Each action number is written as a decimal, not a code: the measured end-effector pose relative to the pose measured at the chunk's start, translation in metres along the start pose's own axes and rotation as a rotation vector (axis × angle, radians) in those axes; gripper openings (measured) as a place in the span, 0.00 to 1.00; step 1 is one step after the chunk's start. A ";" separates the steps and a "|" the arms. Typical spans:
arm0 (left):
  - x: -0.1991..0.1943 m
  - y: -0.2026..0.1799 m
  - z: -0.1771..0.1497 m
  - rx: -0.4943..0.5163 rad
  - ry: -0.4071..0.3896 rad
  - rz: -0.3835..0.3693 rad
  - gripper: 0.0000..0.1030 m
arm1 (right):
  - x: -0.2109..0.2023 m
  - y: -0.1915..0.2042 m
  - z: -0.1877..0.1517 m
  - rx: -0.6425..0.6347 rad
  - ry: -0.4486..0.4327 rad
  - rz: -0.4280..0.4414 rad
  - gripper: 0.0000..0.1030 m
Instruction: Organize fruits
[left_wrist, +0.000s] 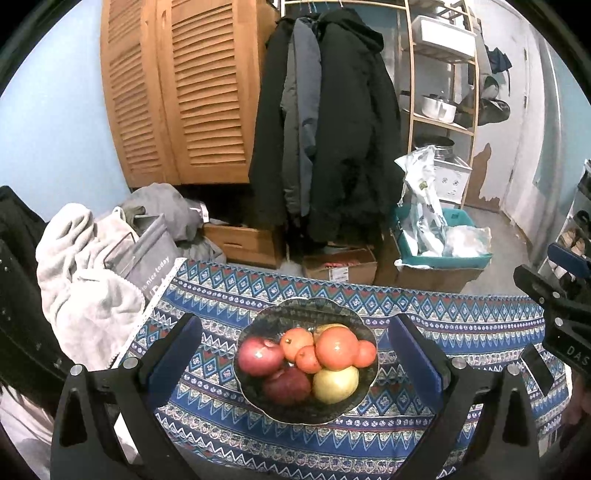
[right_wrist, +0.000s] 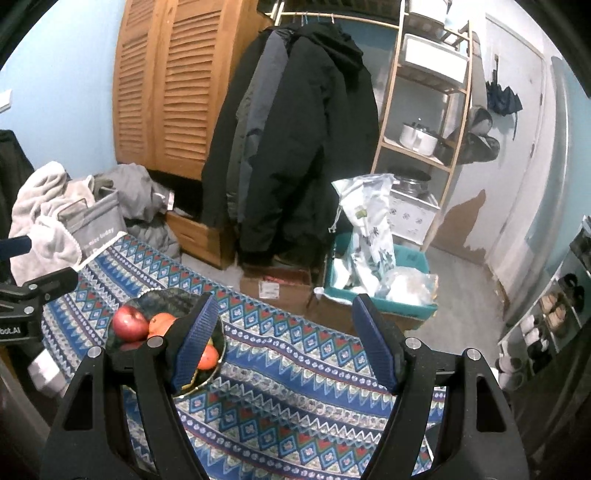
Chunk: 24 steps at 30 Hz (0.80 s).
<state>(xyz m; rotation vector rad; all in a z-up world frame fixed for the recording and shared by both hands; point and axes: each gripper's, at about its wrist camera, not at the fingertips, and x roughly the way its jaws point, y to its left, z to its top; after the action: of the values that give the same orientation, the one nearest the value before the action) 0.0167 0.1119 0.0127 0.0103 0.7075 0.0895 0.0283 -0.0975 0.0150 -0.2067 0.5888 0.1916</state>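
Between your left gripper (left_wrist: 295, 354) jaws: bowl (left_wrist: 258, 398) of fruit, dead ahead | both grippers spread, empty | right gripper (right_wrist: 282, 336): bowl to its left, probably farther off

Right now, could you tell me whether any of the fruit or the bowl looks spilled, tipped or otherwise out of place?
Nothing stands out. The bowl sits level on the patterned tablecloth, and the apples, oranges and yellow fruit are all piled inside it; none is seen on the cloth. Both grippers are open and hold nothing.
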 end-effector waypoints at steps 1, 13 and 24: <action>-0.001 -0.001 0.000 0.002 0.000 0.000 0.99 | -0.001 -0.001 0.000 0.002 0.000 -0.002 0.72; -0.004 -0.004 0.001 -0.011 -0.005 0.004 0.99 | -0.005 -0.006 -0.003 0.007 0.001 -0.012 0.72; -0.005 -0.005 0.001 -0.010 -0.004 0.005 0.99 | -0.005 -0.008 -0.003 0.006 0.000 -0.012 0.72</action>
<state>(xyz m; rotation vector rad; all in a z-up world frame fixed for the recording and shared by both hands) 0.0138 0.1067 0.0160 0.0028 0.7035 0.0977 0.0246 -0.1063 0.0165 -0.2040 0.5880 0.1779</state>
